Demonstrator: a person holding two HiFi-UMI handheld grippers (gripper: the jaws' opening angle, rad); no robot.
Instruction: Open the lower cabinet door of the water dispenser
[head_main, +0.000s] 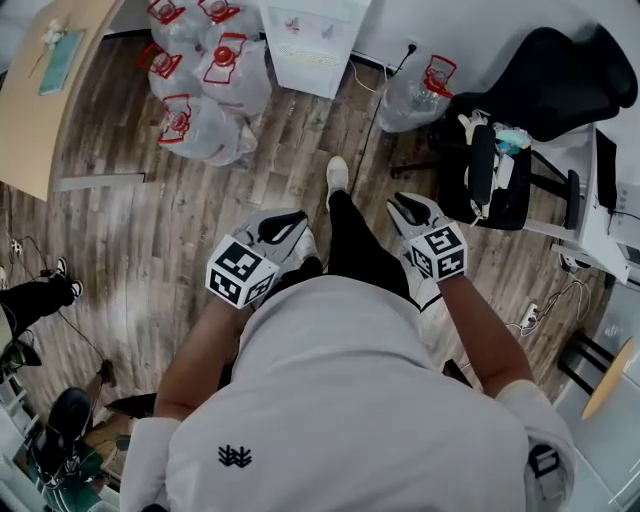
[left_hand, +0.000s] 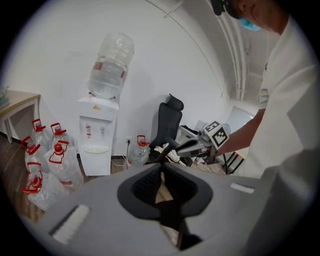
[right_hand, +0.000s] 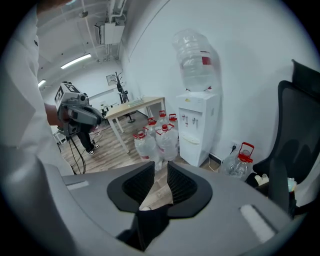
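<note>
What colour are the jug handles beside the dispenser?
Red handles; clearest in the right gripper view.

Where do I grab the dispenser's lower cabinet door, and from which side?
Likely the top edge of the lower cabinet door, just under the drip tray, approached straight from the front. The flat panel faces the room, no handle can be made out from here, and water bottles crowd its side on the person's left.

The person wears a white short-sleeved shirt with a small dark logo on its left chest part. Below the shirt's hem are black trousers and one white shoe. On either side of the shirt, the left gripper and the right gripper have grey shells and black ribbed pads. Each carries a white cube with black square markers.
</note>
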